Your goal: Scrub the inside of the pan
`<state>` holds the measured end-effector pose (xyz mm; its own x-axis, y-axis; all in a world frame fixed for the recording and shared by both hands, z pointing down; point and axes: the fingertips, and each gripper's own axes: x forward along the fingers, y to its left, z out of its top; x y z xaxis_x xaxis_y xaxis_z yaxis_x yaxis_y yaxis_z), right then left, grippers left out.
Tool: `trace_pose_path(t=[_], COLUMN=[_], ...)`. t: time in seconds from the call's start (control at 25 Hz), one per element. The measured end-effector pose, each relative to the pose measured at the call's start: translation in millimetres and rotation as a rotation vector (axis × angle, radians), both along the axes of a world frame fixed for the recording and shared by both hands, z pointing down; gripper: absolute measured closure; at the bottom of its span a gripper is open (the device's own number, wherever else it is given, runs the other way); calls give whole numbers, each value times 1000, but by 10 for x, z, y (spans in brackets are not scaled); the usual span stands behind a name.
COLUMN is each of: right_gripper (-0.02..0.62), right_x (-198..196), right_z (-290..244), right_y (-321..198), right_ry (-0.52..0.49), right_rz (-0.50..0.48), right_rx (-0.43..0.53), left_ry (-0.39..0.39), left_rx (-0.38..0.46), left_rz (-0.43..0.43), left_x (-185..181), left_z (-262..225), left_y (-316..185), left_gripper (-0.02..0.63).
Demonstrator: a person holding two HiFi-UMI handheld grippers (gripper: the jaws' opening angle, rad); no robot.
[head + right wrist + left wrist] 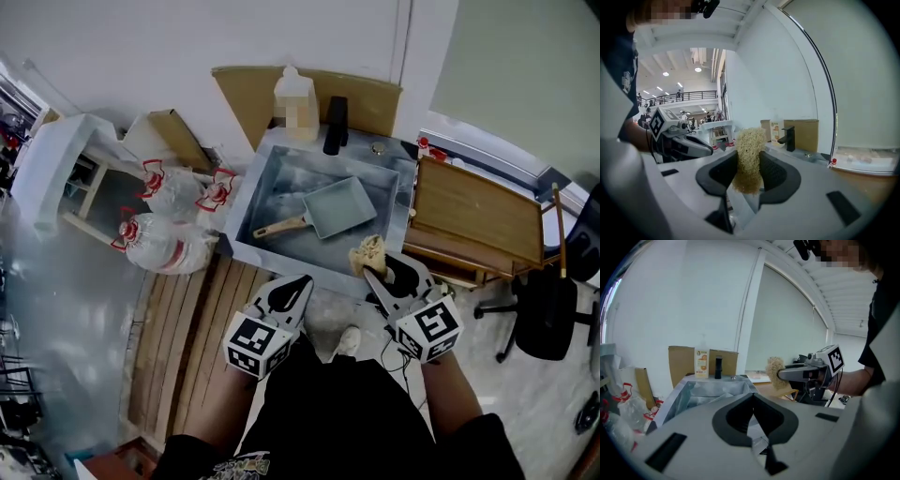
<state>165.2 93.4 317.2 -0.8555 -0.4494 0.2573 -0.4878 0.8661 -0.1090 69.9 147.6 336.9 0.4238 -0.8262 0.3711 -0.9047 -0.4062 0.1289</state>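
While your right gripper point(382, 279) pinches the scrubber point(368, 253) ready for work, your left gripper point(298, 283) is closed and empty, likely free to steady the pan point(342, 206). It lies in the sink point(246, 202), mid-frame, above both.

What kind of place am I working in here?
Probably a makeshift wash station in an office or lab hall, not a home kitchen: a grey sink with a black faucet holds the pan, backed by bare cardboard, with an office chair nearby.
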Motion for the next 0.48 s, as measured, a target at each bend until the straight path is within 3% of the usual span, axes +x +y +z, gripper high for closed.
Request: trace_pose_path(t=[0.48], right_gripper=[448], right_x=[-393], right_z=[156], right_y=[262], right_ry=[21], right_rz=[15], right_rx=[-38], left_ry=[-23], left_rx=[35], left_rz=[16], left_x=[-366], left_z=[-13], left_y=[154], left_gripper=[597])
